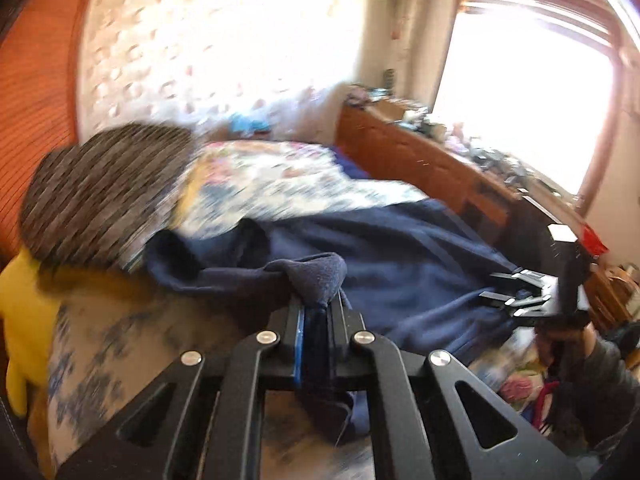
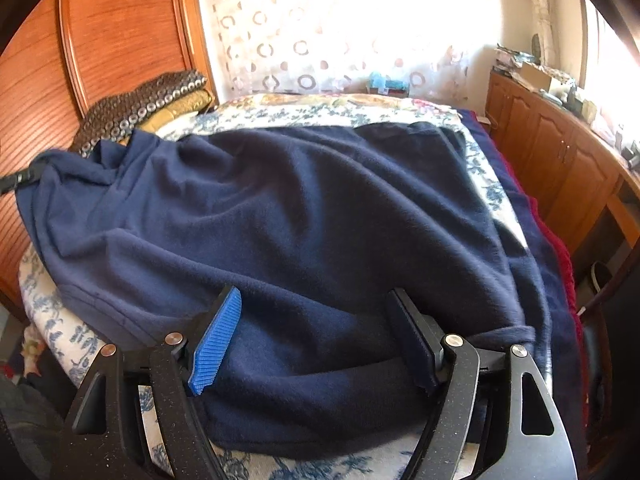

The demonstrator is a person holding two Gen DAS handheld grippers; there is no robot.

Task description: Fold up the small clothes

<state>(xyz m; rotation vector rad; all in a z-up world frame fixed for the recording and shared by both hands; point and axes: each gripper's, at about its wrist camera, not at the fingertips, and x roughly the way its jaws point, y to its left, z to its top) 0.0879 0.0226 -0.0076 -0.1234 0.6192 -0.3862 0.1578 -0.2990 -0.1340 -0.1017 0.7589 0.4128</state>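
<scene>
The left tool (image 1: 318, 312) is clenched on a bunched fold of the navy fleece garment (image 2: 280, 216), the cloth pinched between its blue-padded fingers (image 1: 298, 344) and lifted off the bed (image 2: 304, 116). The left wrist view is blurred, so finer detail there cannot be told.

The right tool (image 2: 316, 336) is released: its fingers stand wide apart, the blue ribbed pad (image 2: 218, 346) on one side and the black pad (image 2: 412, 344) on the other, both touching the near edge of the garment, which lies between them without being gripped.

The garment is spread across the bed's floral bedspread (image 2: 52, 316), covering most of it, wrinkled, with one end gathered toward the left tool, which shows at the left edge of the right wrist view.

Beyond the garment, near the wooden wardrobe (image 2: 120, 32), lies a folded dark patterned blanket (image 2: 144, 104) on a mustard-coloured cloth (image 2: 188, 104). Just beside the garment in the left wrist view is something yellow (image 1: 20, 320). Behind the bed hangs a sheer curtain with ring patterns (image 2: 304, 40). To the right of the garment runs a wooden cabinet (image 2: 560, 152) with clutter on top.
</scene>
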